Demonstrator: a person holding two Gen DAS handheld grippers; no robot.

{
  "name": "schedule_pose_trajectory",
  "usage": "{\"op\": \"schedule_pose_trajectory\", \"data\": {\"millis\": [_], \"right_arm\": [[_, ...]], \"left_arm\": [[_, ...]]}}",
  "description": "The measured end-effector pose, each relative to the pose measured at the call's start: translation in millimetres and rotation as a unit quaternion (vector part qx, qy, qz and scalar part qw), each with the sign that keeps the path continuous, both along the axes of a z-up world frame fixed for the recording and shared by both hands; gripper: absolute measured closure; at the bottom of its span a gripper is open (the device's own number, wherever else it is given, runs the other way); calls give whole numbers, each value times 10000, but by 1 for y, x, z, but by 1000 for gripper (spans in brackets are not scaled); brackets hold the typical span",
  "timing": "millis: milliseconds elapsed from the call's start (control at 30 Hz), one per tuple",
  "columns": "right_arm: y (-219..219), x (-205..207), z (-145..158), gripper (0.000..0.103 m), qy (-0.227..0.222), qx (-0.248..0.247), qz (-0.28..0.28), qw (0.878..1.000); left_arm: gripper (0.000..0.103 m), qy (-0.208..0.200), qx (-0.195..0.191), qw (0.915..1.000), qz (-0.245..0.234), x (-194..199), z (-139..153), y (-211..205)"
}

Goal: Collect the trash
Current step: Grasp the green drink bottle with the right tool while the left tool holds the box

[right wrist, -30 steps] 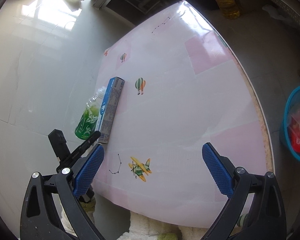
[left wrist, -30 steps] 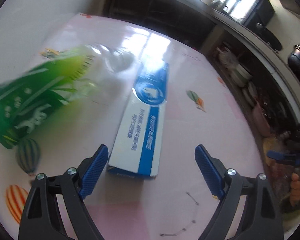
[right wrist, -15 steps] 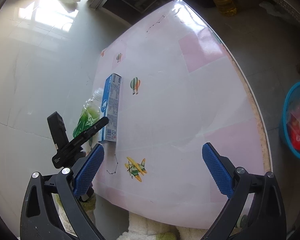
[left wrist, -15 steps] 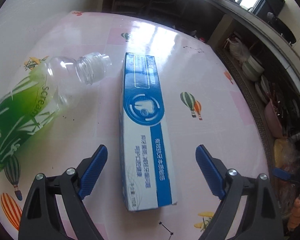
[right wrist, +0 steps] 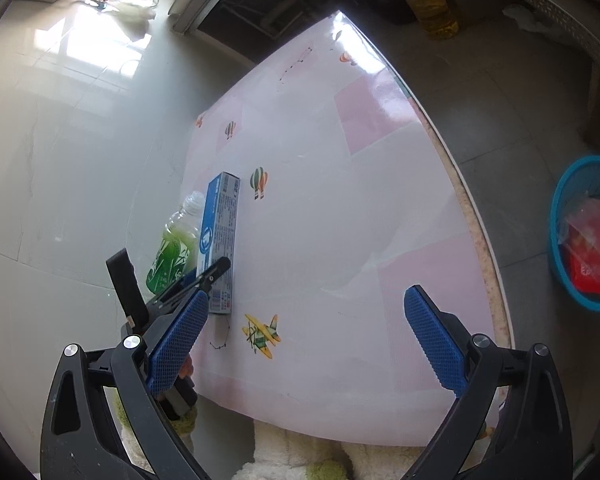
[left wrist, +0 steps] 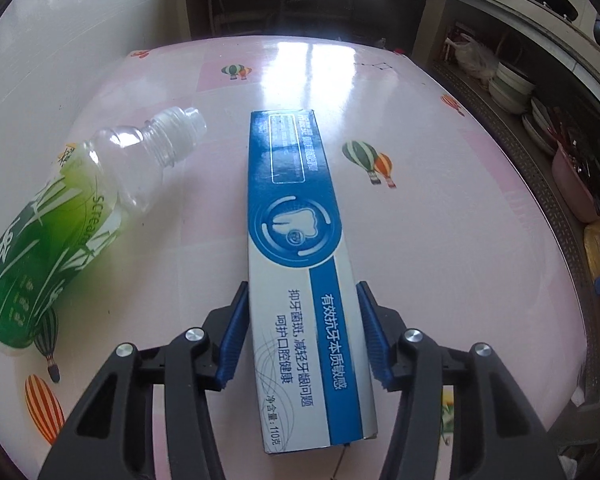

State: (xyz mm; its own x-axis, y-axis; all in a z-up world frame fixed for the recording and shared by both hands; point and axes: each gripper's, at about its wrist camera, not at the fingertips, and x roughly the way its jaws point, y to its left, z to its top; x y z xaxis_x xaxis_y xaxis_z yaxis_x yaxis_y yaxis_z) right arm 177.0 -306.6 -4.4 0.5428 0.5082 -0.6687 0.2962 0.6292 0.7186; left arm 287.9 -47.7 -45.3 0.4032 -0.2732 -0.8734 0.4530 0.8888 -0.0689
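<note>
A blue and white toothpaste box lies lengthwise on the pink table. My left gripper is shut on its near end, blue pads against both long sides. An uncapped plastic bottle with a green label lies on its side just left of the box. In the right wrist view the box and bottle lie at the table's left, with the left gripper on the box. My right gripper is open and empty above the table's near edge.
A blue trash basket holding red and clear wrappers stands on the floor right of the table. A white wall runs along the table's left side. Shelves with bowls stand to the right. A bottle of oil stands on the floor beyond.
My left gripper moved forward over the box and closed on its near end. The bottle has come to rest beside the box. The right gripper stayed open, nearly still.
</note>
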Motion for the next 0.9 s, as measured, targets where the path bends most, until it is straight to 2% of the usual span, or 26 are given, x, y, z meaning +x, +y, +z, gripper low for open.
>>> {"op": "schedule_pose_trajectory", "data": {"millis": [133, 267, 400, 500, 667, 900], "right_arm": [[5, 4, 5, 8, -75, 71, 93, 9999], [21, 25, 19, 8, -254, 274, 396, 9985], [58, 61, 47, 8, -642, 589, 940, 9918], [99, 100, 58, 8, -744, 960, 1376, 9830], [166, 167, 40, 8, -202, 1480, 1791, 9724], [219, 249, -11, 8, 1052, 1786, 1521, 9664]], "left_arm": [[53, 49, -68, 10000, -15, -38, 1, 10], [53, 80, -166, 9996, 208, -66, 2, 27], [54, 134, -165, 9990, 400, -82, -1, 38], [54, -48, -121, 9989, 445, -95, -1, 42], [54, -108, -275, 9978, 599, -103, 0, 50], [54, -58, -461, 9966, 678, -105, 2, 58]]}}
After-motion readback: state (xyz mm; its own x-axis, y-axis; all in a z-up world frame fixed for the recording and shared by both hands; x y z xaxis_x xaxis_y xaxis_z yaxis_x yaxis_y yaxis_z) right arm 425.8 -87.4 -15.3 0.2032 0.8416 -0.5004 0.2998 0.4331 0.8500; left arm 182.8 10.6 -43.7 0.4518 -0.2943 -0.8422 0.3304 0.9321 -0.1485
